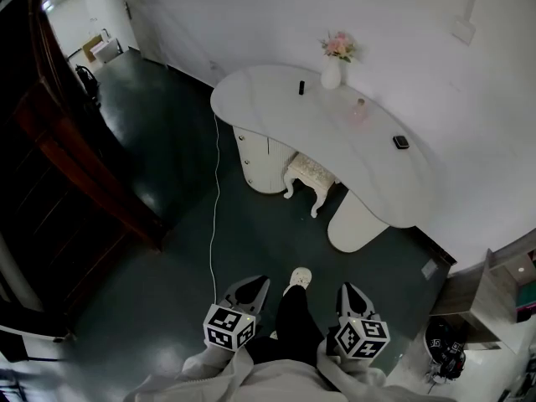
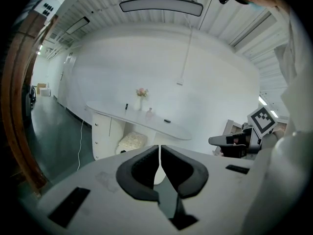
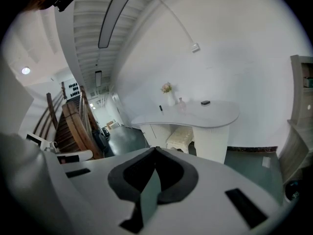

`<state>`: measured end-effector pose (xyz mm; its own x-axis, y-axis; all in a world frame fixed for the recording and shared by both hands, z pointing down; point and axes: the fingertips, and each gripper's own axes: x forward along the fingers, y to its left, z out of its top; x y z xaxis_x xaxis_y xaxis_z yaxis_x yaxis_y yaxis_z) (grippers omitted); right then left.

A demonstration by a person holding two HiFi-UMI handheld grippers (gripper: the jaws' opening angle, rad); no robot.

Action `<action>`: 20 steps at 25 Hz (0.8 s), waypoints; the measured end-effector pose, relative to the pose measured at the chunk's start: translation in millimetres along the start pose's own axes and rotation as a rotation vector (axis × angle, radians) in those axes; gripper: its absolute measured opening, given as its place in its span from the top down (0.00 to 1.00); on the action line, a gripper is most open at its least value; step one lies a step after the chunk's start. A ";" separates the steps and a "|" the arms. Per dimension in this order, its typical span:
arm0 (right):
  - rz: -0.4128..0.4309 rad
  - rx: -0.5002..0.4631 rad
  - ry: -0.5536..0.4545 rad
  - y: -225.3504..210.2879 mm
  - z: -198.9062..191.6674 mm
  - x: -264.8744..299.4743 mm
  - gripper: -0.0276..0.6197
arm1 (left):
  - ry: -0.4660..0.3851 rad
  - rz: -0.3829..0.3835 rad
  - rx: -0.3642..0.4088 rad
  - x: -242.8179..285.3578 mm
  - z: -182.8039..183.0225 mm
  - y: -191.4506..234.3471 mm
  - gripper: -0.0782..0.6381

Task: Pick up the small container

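The small container (image 1: 360, 108) looks to be the little pale pink thing that stands on the white worktop (image 1: 276, 111), far across the dark floor from the person. It sits just past the white vase (image 1: 332, 74) with pink flowers. A small black stick (image 1: 301, 88) is off to one side of it, and a flat black thing (image 1: 401, 141) lies on the other side, nearer the worktop's round end. The container is too small here to tell its shape, but it seems to stand up straight. The left claw (image 1: 249, 290) is pressed together with nothing in it. The right claw (image 1: 352, 296) is pressed together at its tips too, and it is also empty. Both claws are held low, close to the person's body, and point toward the worktop. Seen from the head, the container lies almost straight ahead of the right claw and off to the side of the left one. So I think the right claw is a bit nearer and has the easier way to it. Both claws are well apart from the container, so the person must walk up close first. The claw must then spread wide before it can pinch the container.
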<state>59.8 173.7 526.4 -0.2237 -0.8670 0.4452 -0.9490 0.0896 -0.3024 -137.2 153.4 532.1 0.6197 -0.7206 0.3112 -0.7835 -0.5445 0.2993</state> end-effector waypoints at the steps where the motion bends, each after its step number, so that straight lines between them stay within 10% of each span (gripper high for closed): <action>1: 0.002 0.001 0.000 -1.9 2.9 5.5 0.88 | -0.005 0.001 0.002 5.5 3.8 2.7 0.86; 20: 0.027 0.004 0.028 -32.7 70.5 116.0 0.88 | -0.024 0.005 -0.018 109.9 59.0 46.7 0.86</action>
<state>80.6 35.7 528.5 -0.2550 -0.8504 0.4602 -0.9416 0.1102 -0.3181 -108.4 23.5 527.0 0.6139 -0.7338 0.2910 -0.7857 -0.5328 0.3143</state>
